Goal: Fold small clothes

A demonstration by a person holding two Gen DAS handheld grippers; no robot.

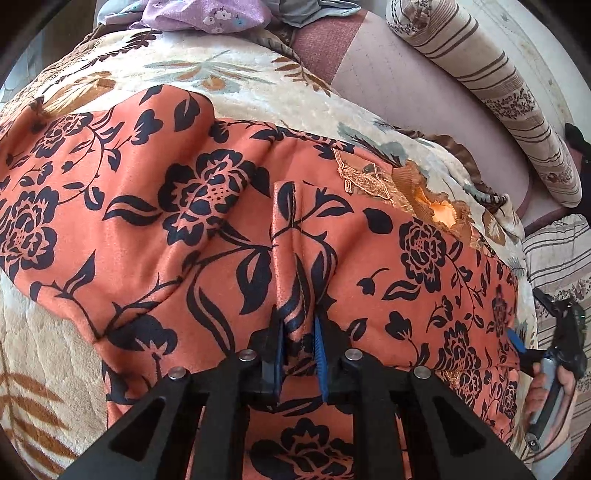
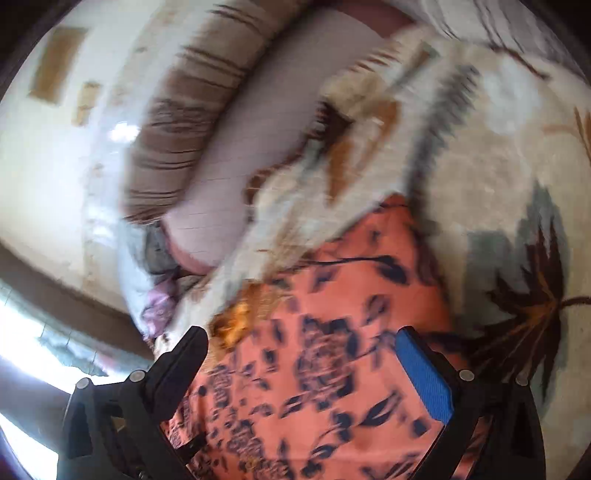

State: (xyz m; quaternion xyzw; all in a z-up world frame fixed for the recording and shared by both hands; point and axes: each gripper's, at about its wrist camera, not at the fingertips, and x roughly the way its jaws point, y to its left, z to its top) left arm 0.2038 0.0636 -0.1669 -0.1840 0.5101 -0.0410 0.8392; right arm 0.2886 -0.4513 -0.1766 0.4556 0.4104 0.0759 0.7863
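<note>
Garment [image 1: 192, 206] spread on the blanket [image 1: 236, 74], its fold barely begun.

Orange floral cloth lies mostly flat and open across the bed's blanket, so nearly all the folding looks left to do. The left gripper [image 1: 298, 332] has its fingers narrow, pinching a raised ridge of the cloth near its lower middle. The right gripper [image 2: 306, 354] hangs over the garment's edge with fingers wide, cloth beneath them but nothing gripped; that view is blurred. More clothes [image 1: 207, 14] wait beyond the blanket.
</note>
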